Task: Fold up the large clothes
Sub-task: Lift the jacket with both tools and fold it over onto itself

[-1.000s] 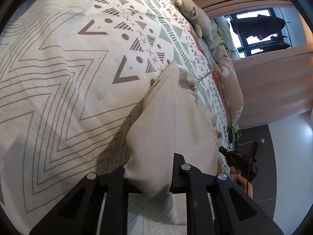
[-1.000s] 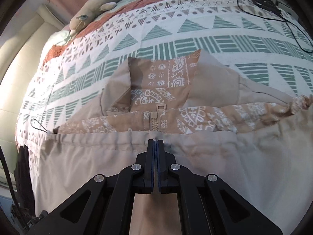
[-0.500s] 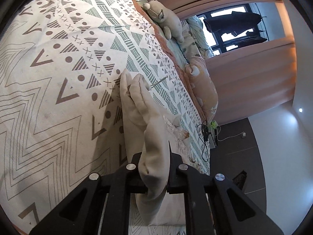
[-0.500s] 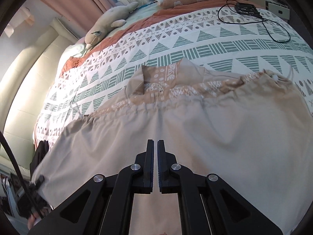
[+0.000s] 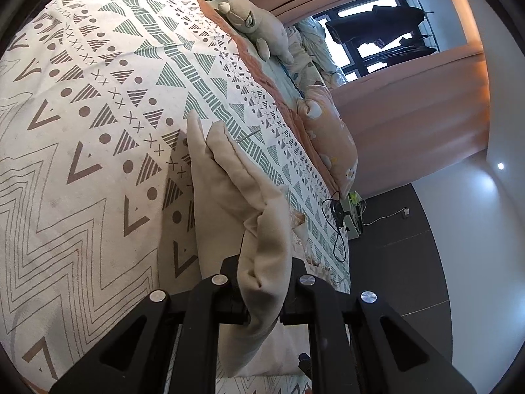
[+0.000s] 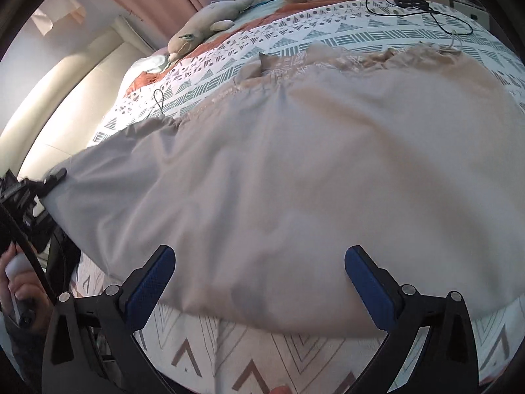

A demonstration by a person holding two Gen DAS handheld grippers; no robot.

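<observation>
Mid-fold — the left gripper (image 5: pixel 262 298) pinches the beige garment (image 6: pixel 295 170) spread on the bed (image 6: pixel 361 32), its hem at six o'clock, while the right gripper (image 6: pixel 259 282), jaws opening and empty, likely needs a fresh hem grip.

Matt beige woven cloth garment (image 6: pixel 295 170), soft and creased, printed cotton-like bed cover (image 5: pixel 82 131) with a dull finish, plush fabric toy (image 5: pixel 256 29), matt black plastic gripper arms, textured blue pads (image 6: pixel 151 282), glossy dark floor (image 5: pixel 410 229)
</observation>
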